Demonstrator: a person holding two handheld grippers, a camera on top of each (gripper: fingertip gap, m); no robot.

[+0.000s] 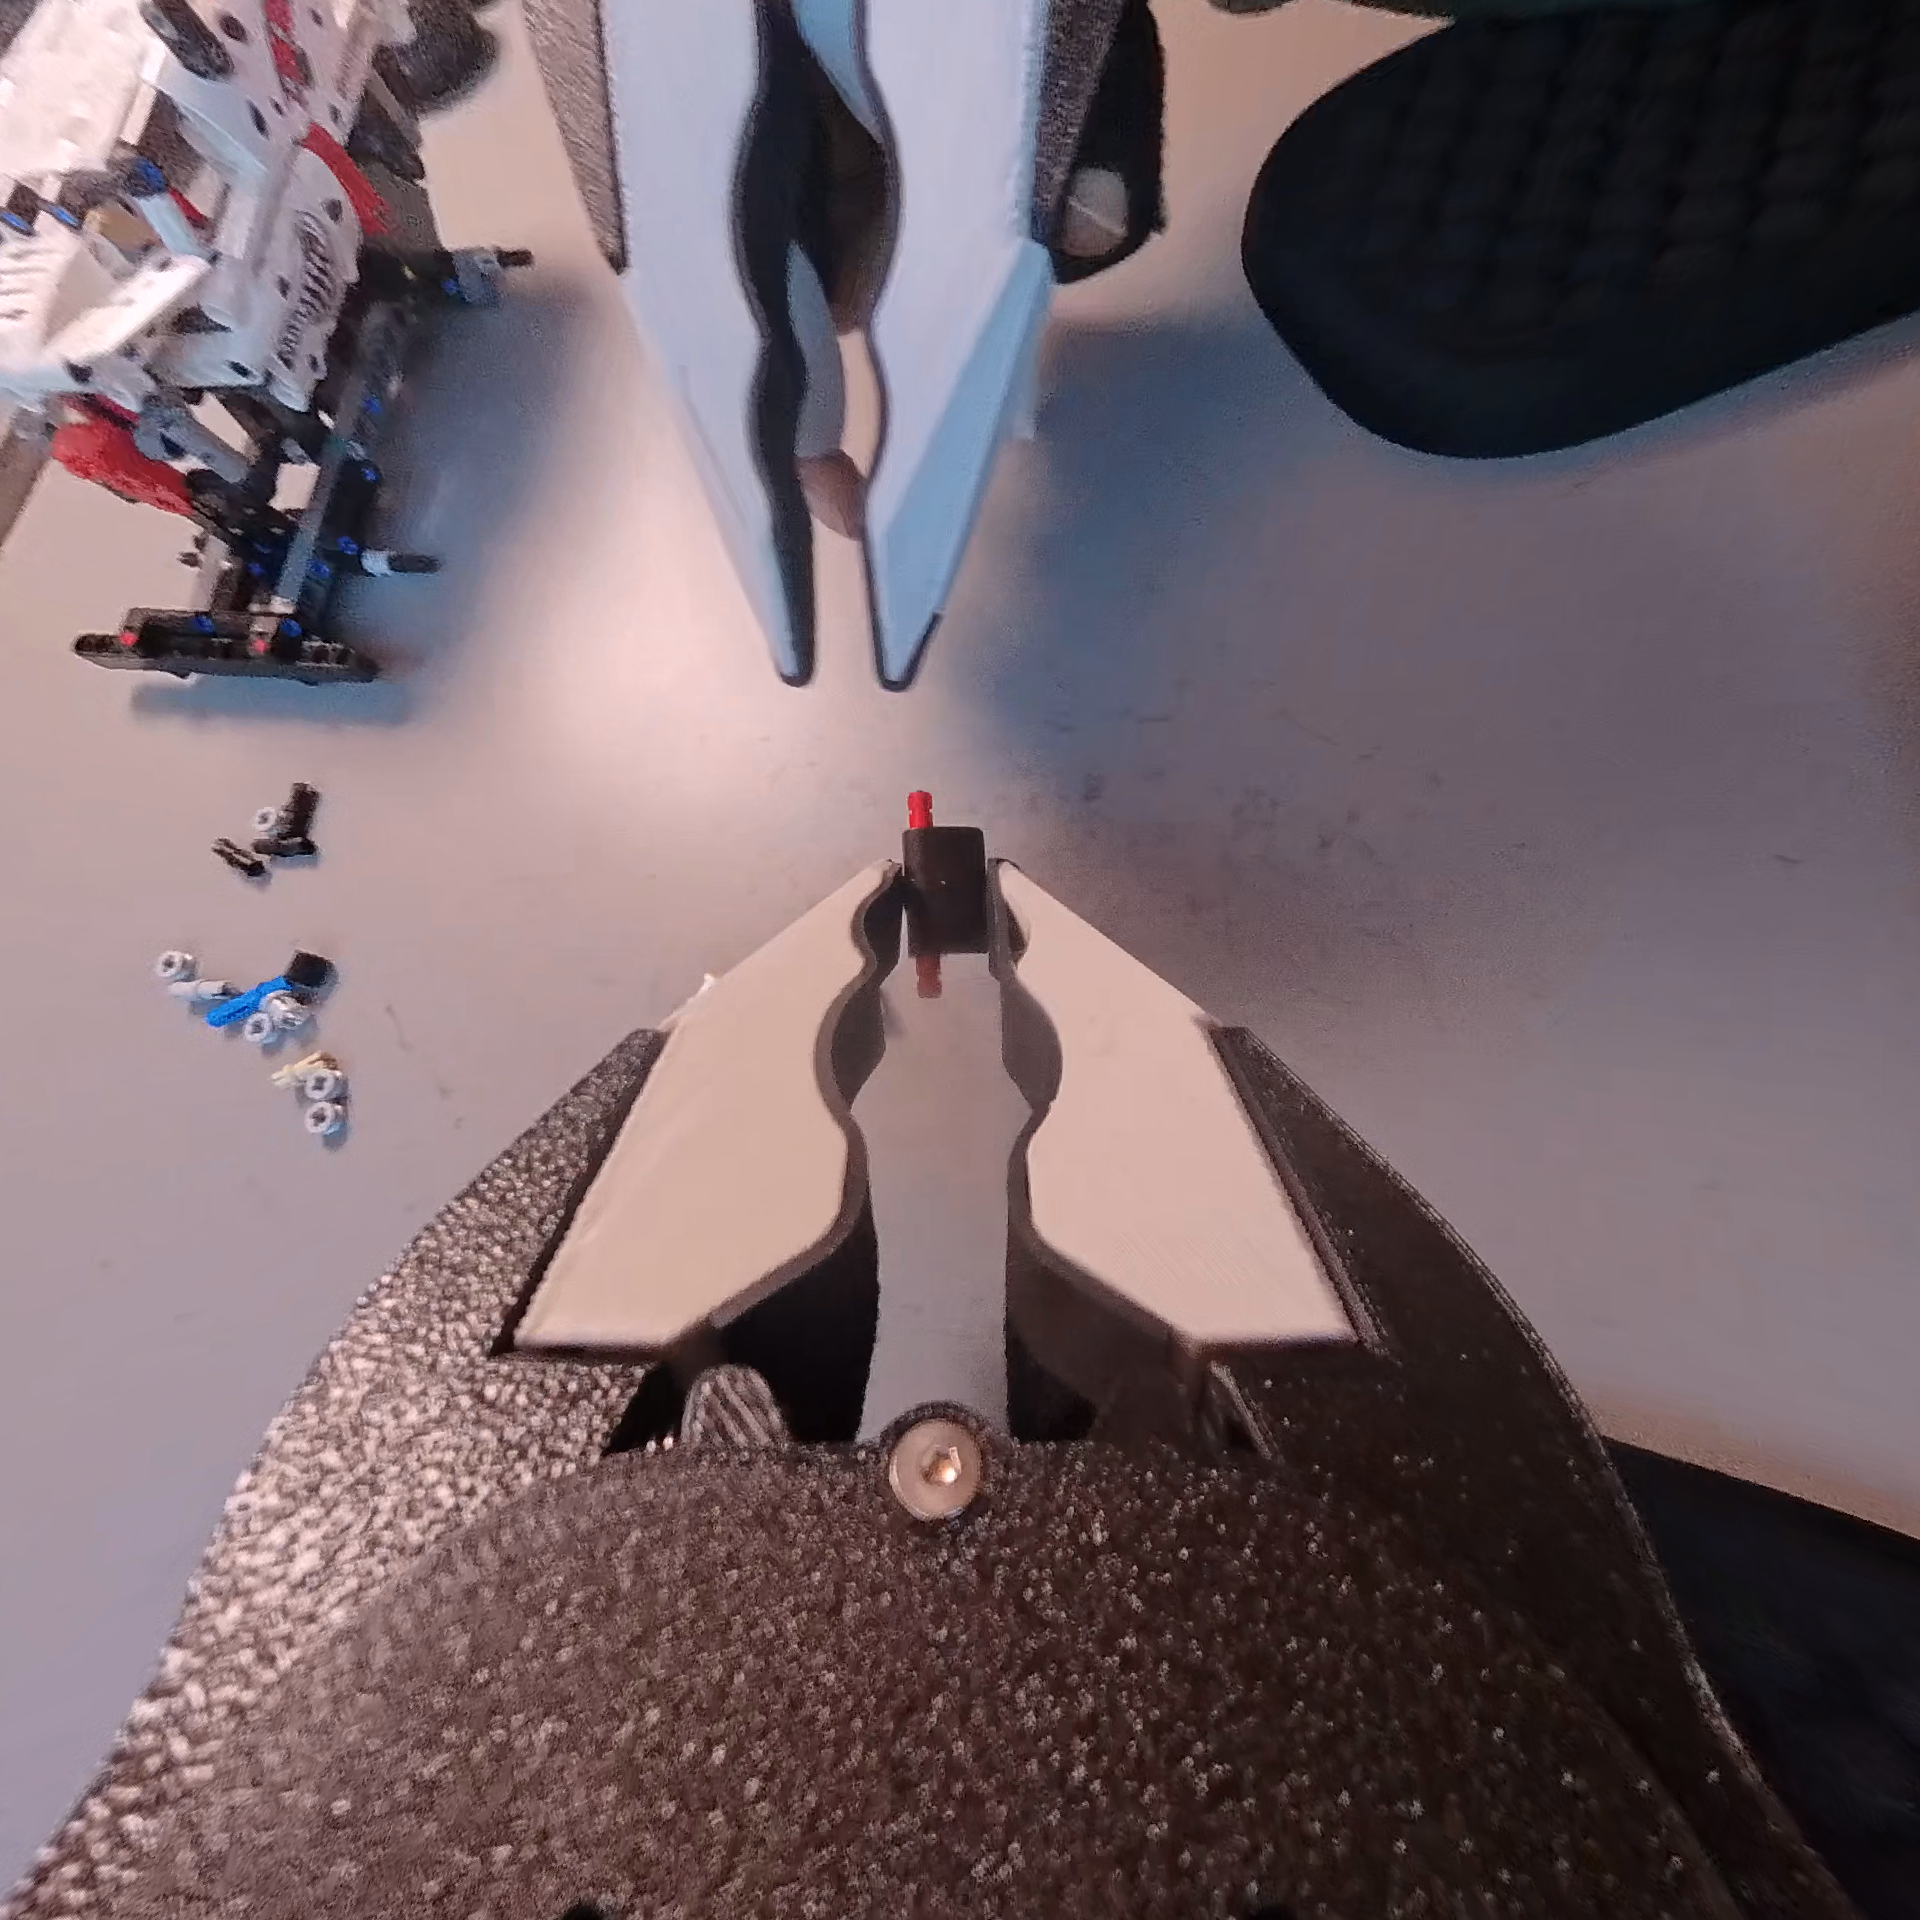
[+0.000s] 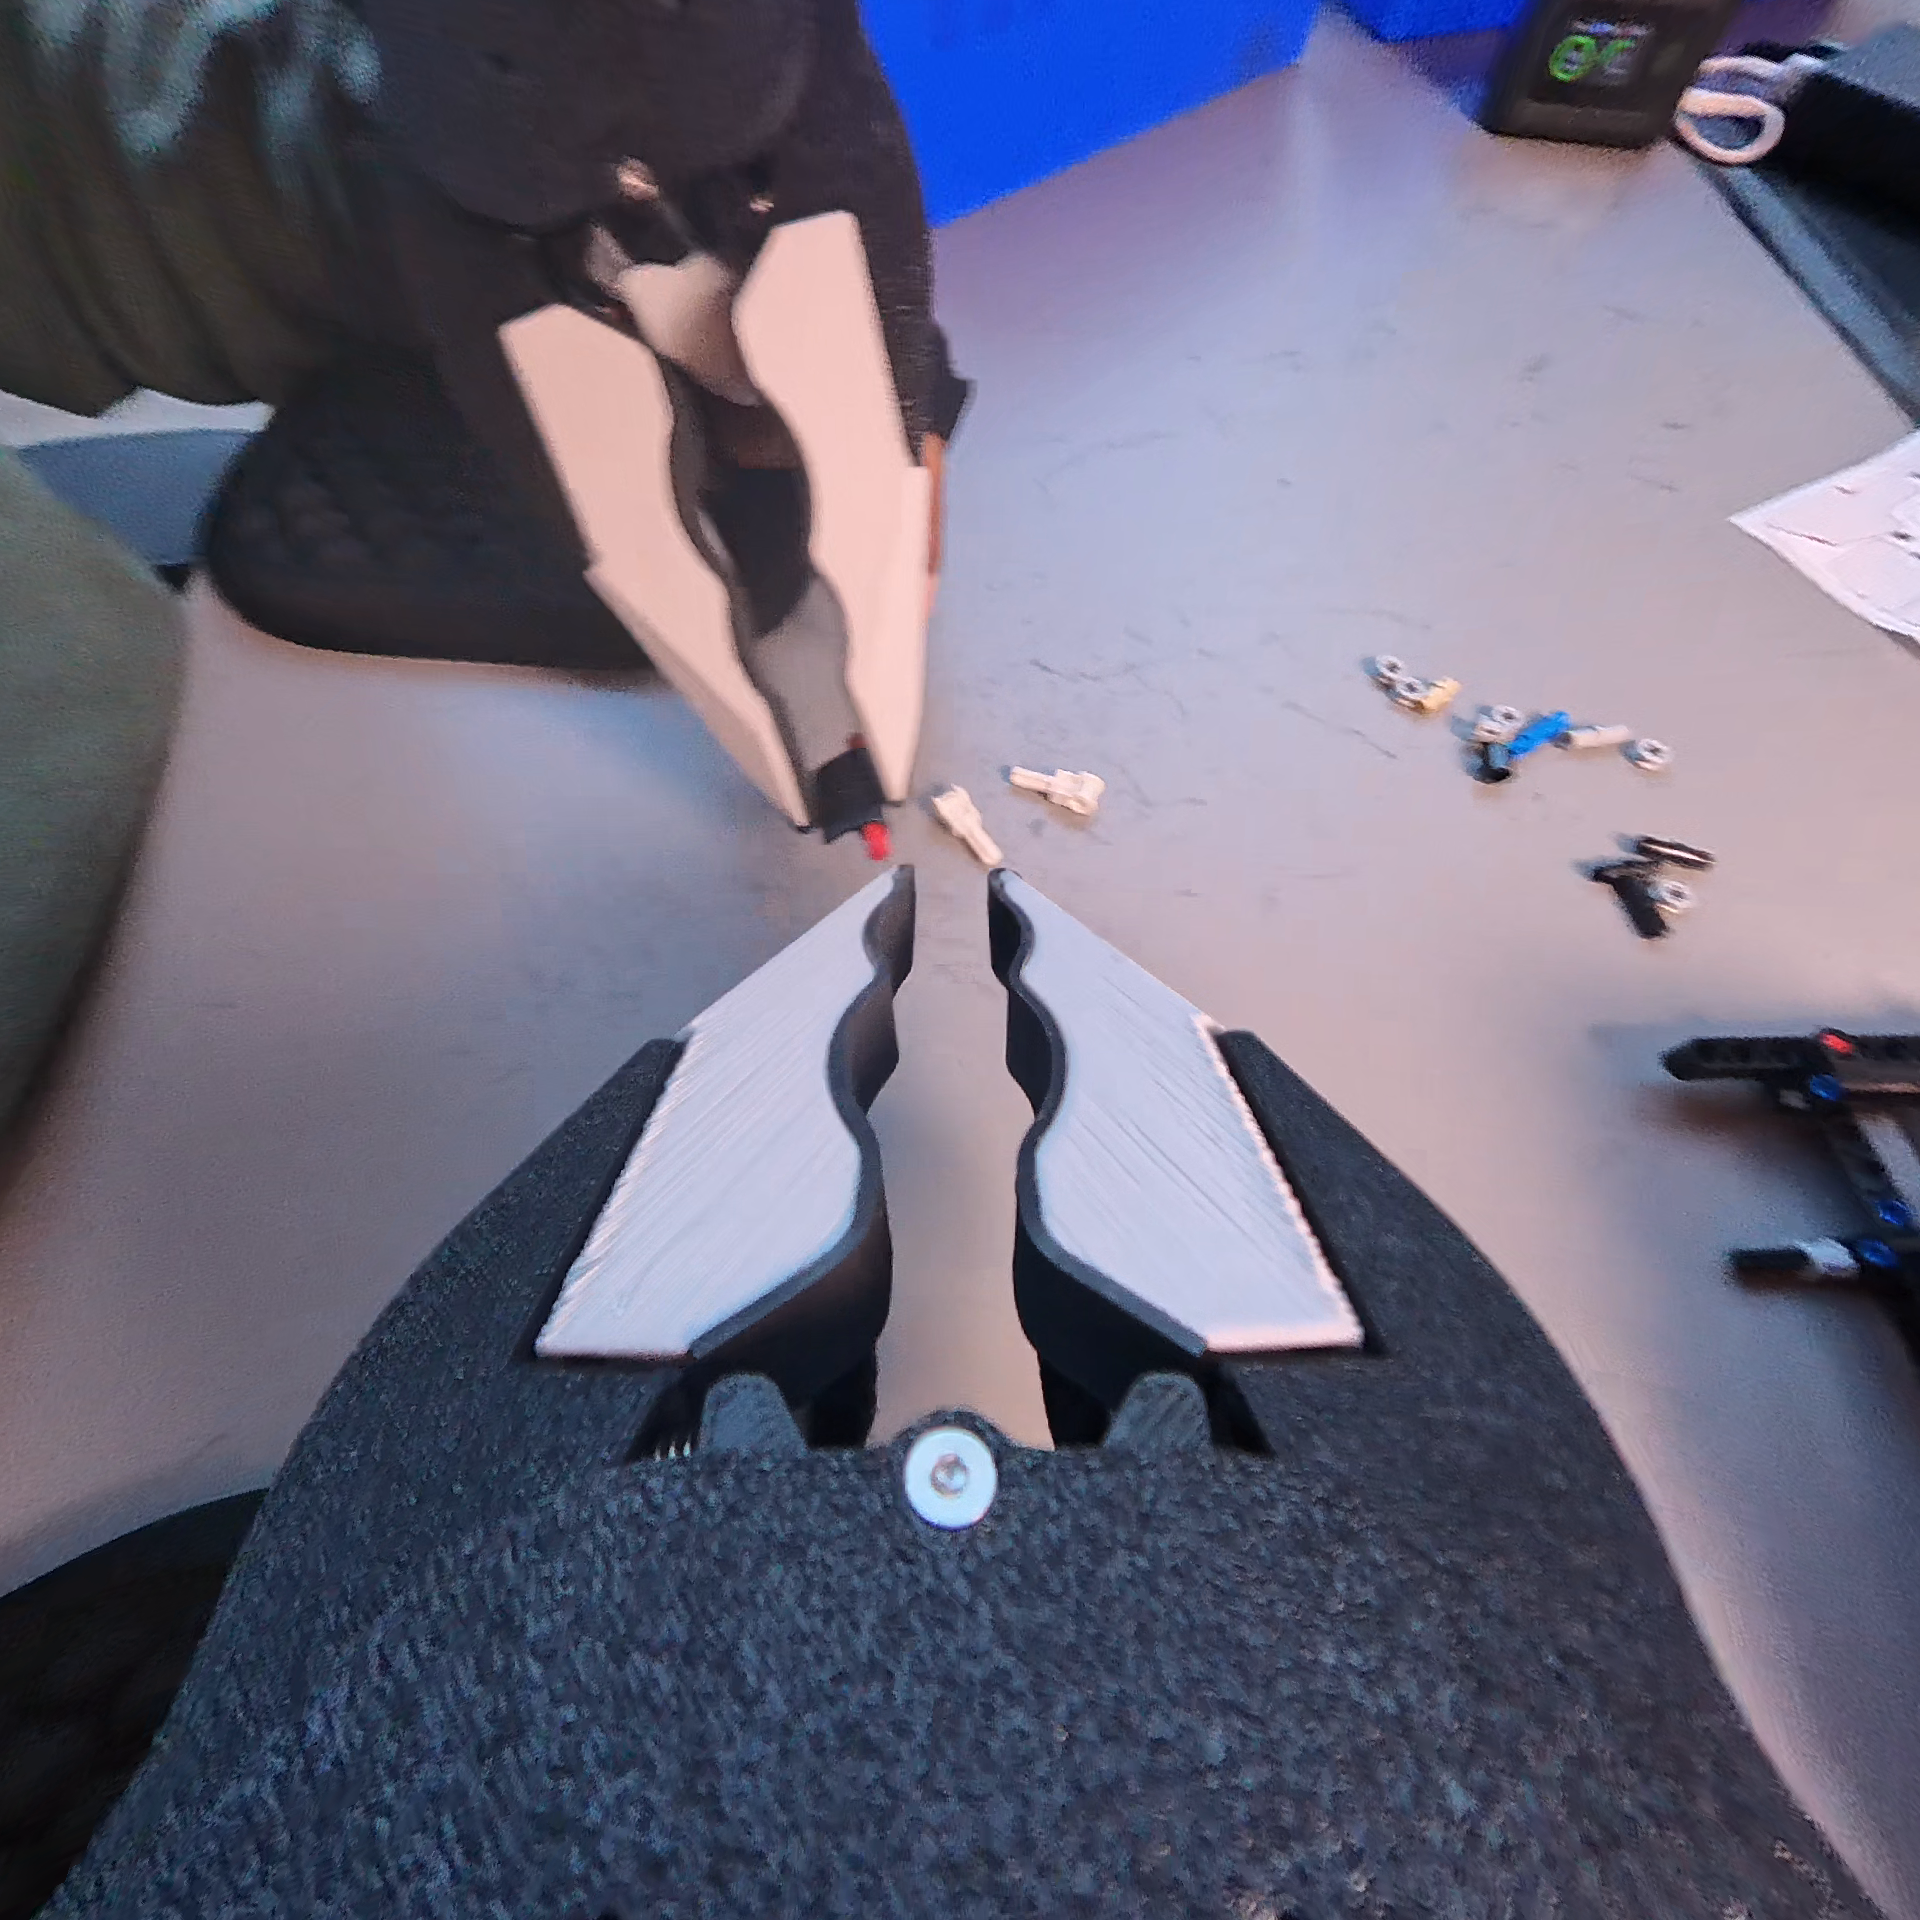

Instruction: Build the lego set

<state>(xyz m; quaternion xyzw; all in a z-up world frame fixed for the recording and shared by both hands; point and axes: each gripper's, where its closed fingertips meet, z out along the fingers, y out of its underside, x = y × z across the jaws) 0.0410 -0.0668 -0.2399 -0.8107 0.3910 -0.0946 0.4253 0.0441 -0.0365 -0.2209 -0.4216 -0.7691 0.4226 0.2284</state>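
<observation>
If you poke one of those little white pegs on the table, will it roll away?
Probably a bit. The white pegs look round-bodied and lie on their sides on the smooth grey table, so one would likely roll. They look tiny and light, so a nudge might skid them. Their wider ends may curve the roll.

surface: grey table (image 1: 1351,831) | on it: half-built model (image 1: 208,364); loose small pieces (image 1: 260,997); two white pegs (image 2: 1055,787); paper sheet (image 2: 1860,540)

The left gripper (image 1: 943,868) points forward over the table, jaws clamped on a small black piece (image 1: 943,891). The right gripper (image 2: 951,878) faces it tip to tip, jaws slightly apart, holding nothing.
</observation>
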